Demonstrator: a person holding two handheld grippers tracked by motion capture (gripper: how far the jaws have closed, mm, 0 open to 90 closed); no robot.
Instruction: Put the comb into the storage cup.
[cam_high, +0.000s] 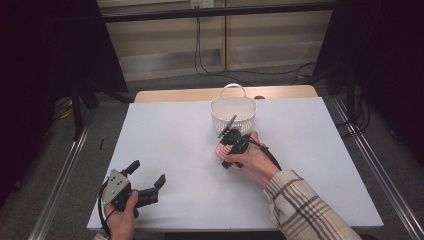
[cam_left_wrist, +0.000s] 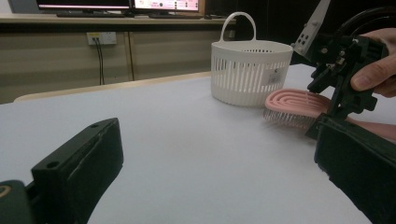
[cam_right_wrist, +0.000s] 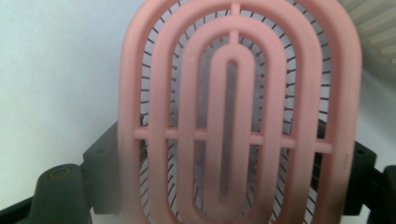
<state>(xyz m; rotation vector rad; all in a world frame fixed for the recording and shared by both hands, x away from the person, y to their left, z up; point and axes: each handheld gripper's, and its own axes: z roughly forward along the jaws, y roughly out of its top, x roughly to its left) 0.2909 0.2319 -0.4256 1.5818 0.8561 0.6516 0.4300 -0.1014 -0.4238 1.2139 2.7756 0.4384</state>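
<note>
A pink vented hairbrush (cam_high: 223, 148) sits just in front of a white slatted basket (cam_high: 220, 117) with a handle, mid-table. My right gripper (cam_high: 229, 144) is shut on the brush, one jaw at each side of its oval head (cam_right_wrist: 233, 116). In the left gripper view the brush (cam_left_wrist: 294, 100) is bristles-down, close above the table and beside the basket (cam_left_wrist: 247, 70). My left gripper (cam_high: 147, 172) rests open near the front left of the table, holding nothing, its jaws wide apart (cam_left_wrist: 219, 163).
The white tabletop (cam_high: 175, 135) has a wooden strip along its far edge. Cables hang against the wall behind. Dark frames and metal rails run along both sides of the table.
</note>
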